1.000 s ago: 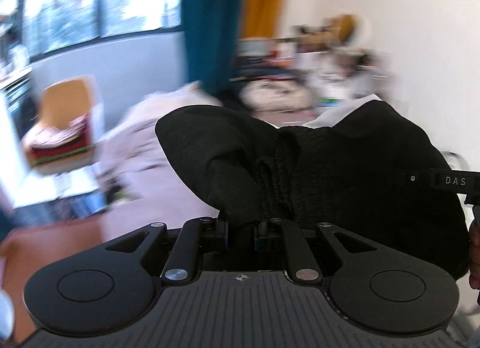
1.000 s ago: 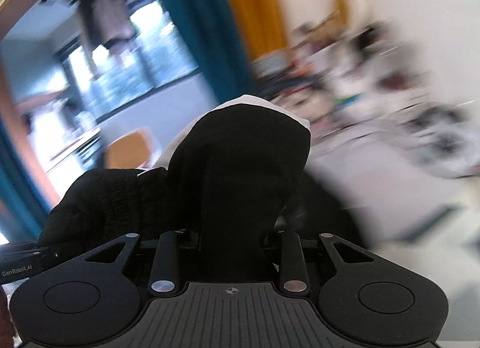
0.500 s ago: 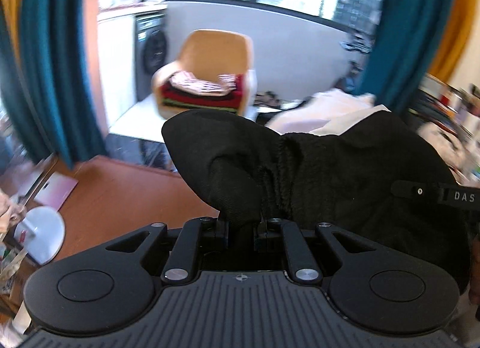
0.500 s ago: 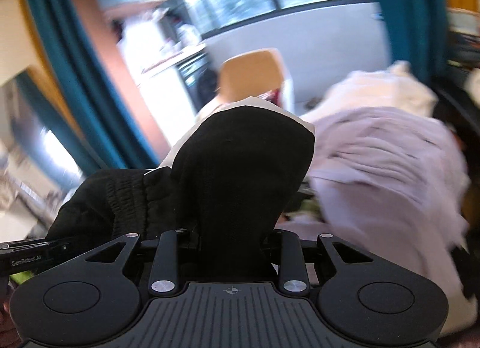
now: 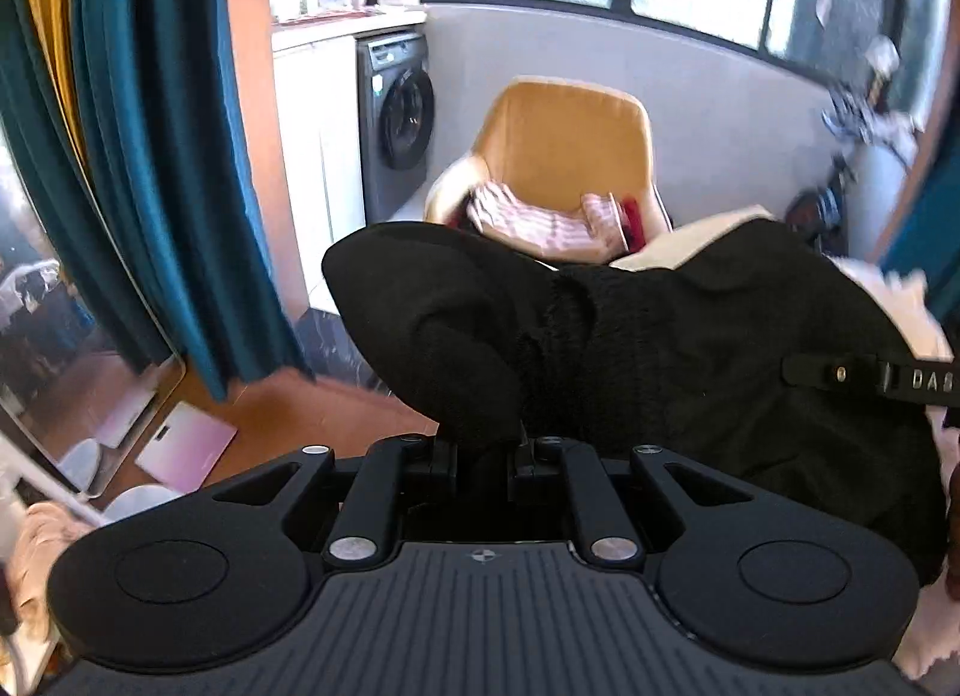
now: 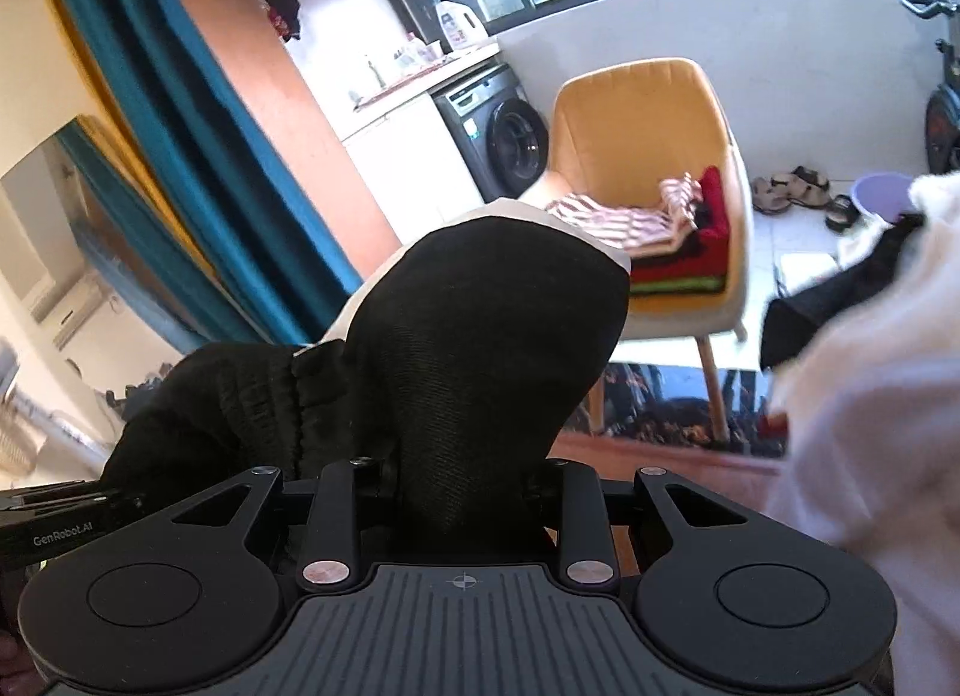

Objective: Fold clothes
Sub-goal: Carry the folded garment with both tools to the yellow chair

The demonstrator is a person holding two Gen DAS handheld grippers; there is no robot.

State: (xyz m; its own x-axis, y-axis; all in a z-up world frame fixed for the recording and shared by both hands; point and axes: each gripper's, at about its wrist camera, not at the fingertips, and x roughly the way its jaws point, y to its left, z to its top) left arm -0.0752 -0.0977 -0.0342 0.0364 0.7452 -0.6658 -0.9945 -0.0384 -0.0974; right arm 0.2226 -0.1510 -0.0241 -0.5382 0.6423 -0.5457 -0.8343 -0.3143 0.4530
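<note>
I've got a black garment [image 5: 690, 348], ribbed knit at the bunched middle, smoother weave on the rounded lobes, with a white lining edge, held up between both tools in front of a mustard shell chair [image 6: 654, 114] stacked with folded clothes [image 6: 672, 252]. My left gripper [image 5: 483, 447] is nearly closed, pinching a narrow fold. My right gripper [image 6: 465, 492] stands a little wider, clamped on a thicker wad.

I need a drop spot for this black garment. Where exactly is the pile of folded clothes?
Find the grey washing machine under the window; the mustard-yellow chair stands just right of it. The folded pile sits on its seat: a striped pink-and-white piece on top, red and green layers beneath, unlike the loose white laundry nearby.
</note>
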